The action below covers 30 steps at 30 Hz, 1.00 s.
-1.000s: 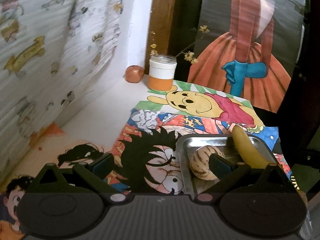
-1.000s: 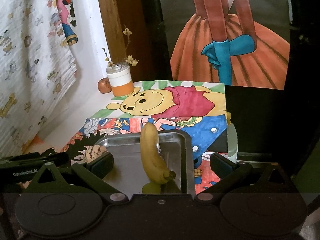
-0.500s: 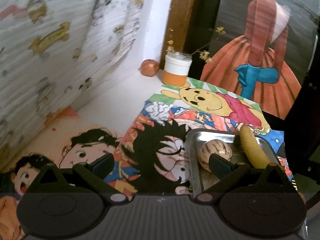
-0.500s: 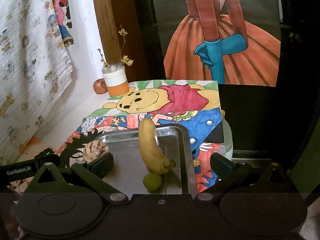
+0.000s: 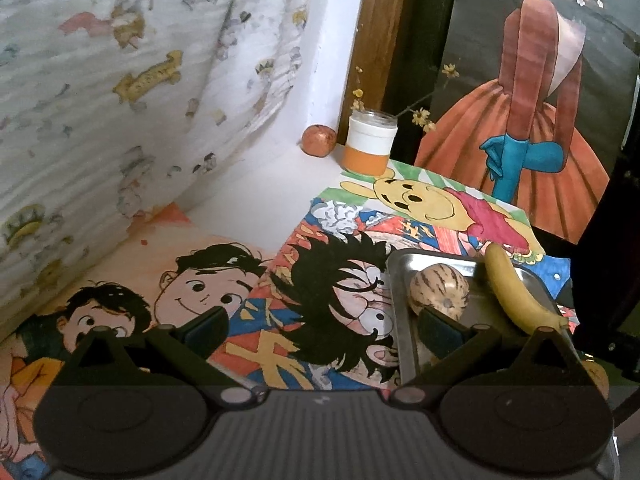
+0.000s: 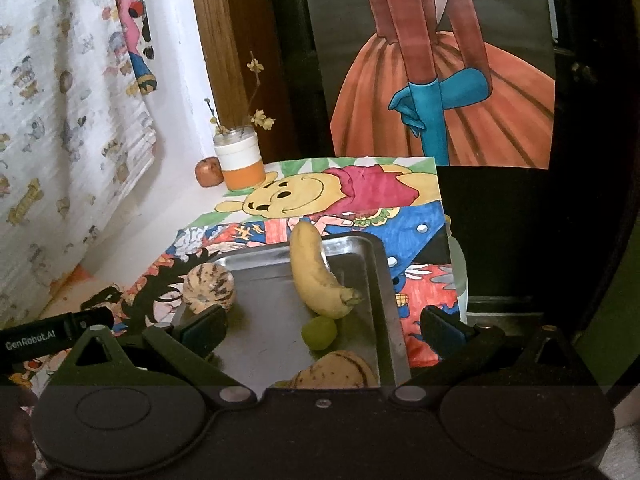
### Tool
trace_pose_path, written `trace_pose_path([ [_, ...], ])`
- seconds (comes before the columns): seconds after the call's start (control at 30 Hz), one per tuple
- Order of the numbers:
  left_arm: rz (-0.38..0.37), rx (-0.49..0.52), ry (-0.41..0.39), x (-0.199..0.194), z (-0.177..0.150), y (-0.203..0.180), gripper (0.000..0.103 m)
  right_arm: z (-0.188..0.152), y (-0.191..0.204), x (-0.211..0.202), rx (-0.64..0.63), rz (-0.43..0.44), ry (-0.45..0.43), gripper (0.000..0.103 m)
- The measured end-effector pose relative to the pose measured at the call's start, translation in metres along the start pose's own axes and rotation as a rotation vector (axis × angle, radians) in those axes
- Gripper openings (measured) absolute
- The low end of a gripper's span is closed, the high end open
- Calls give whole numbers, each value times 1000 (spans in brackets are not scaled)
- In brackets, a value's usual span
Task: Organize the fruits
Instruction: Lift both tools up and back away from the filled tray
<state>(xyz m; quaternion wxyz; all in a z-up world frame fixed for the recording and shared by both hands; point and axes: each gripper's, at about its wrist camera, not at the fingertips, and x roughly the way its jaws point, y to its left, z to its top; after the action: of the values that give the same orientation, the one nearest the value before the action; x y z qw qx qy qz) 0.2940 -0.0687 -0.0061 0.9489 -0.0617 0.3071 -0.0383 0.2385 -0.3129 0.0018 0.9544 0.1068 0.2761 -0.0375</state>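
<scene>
My left tool [image 5: 322, 330] spread wide and empty, hovering over the coloured drawings [image 5: 328, 300] that cover the desk [image 5: 256, 208]; its right finger [image 5: 440, 326] sits in front of the near-left corner of the metal tray [image 5: 396, 304]; my right tool [image 6: 324, 330], likewise spread wide and holding nothing, hangs over the tray's [image 6: 384, 276] near end, with the left tool's black body [image 6: 56, 334] visible beside the tray's left side.

Surroundings, taken from the tray: beyond its far end lies the bear drawing [image 6: 320, 196]; further back, at the desk's far corner, stands an orange-and-white jar [image 6: 240, 160] with dried flower stems [image 6: 256, 92], and just left of the jar a small reddish fruit [image 6: 208, 172] against the white wall; behind these, a wooden post [image 6: 216, 40] and a poster of a figure in an orange skirt [image 6: 444, 80]; a patterned cloth [image 5: 120, 100] hangs well to the tray's left; a pale translucent container [image 6: 458, 272] shows past the tray's right side, mostly hidden by the paper edge.

Tray contents: a banana [image 6: 316, 276] lying lengthwise down the middle, its tip over the far rim; a green grape [image 6: 319, 332] just by its stem end; a striped round melon [image 6: 208, 288] at the left rim; a second striped fruit [image 6: 336, 372] at the near end, partly hidden behind my right tool's body.
</scene>
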Motion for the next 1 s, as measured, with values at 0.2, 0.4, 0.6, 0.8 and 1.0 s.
trace_pose_path([
  [0.2, 5, 11, -35, -13, -5, -1, 103, -8, 3, -9, 4, 24, -8, 102],
  [0.4, -25, 15, -35, -26, -10, -1, 103, -16, 5, -20, 13, 35, -15, 102],
  [0.6, -41, -27, -21, -35, -13, 3, 103, -20, 3, -27, 19, 30, -17, 102],
  [0.8, -41, -22, -31, -49, -17, 1, 103, -21, -1, -36, 27, 18, -27, 102],
  [1.0, -45, 7, -37, -60, -23, -3, 103, -25, 0, -47, 18, 25, -34, 102],
])
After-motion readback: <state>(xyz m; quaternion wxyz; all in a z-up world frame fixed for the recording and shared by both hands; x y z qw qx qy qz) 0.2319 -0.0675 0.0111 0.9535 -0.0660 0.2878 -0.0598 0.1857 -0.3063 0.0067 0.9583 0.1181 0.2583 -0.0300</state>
